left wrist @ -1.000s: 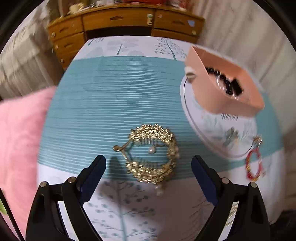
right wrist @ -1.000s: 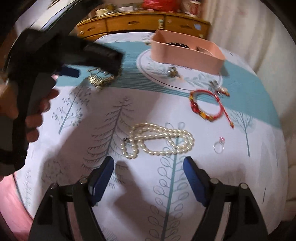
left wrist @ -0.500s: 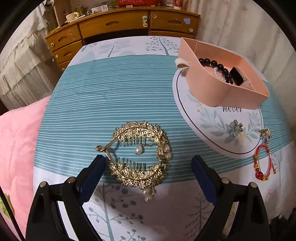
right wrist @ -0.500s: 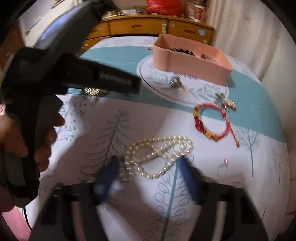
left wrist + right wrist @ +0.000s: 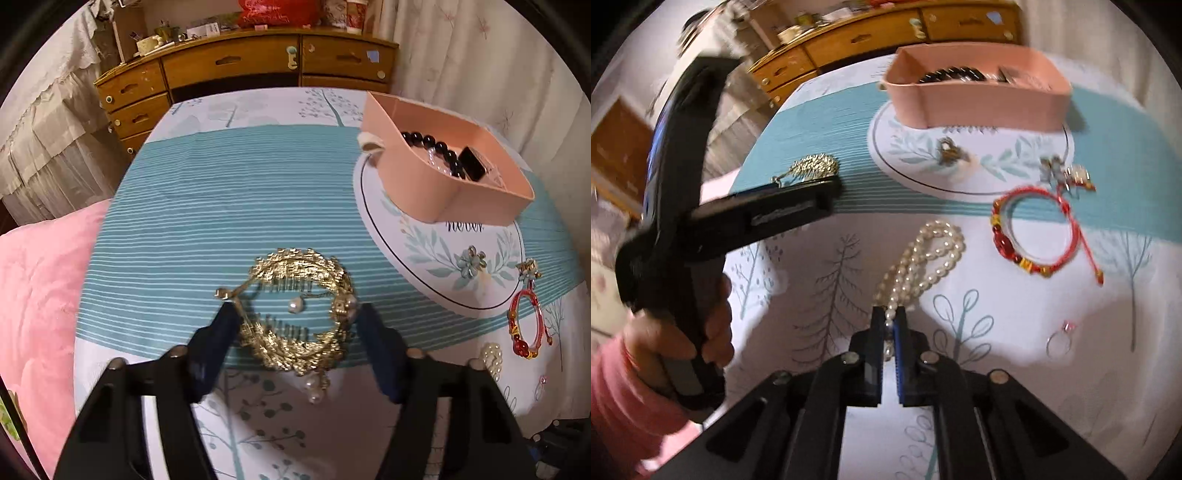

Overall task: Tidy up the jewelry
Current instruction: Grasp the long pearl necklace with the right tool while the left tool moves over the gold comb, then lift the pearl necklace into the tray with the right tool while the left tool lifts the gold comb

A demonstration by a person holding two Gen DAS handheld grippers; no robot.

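The right tongs (image 5: 888, 328) pinch the near end of the pearl necklace (image 5: 923, 254), which runs up-frame toward the pink box (image 5: 979, 99); the left tongs (image 5: 295, 325), half-closed, straddle the gold hairpiece (image 5: 299, 310) at centre frame.

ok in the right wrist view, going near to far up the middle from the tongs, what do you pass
right tongs shut on the pearl necklace → flower brooch on the round white mat → pink box → wooden dresser
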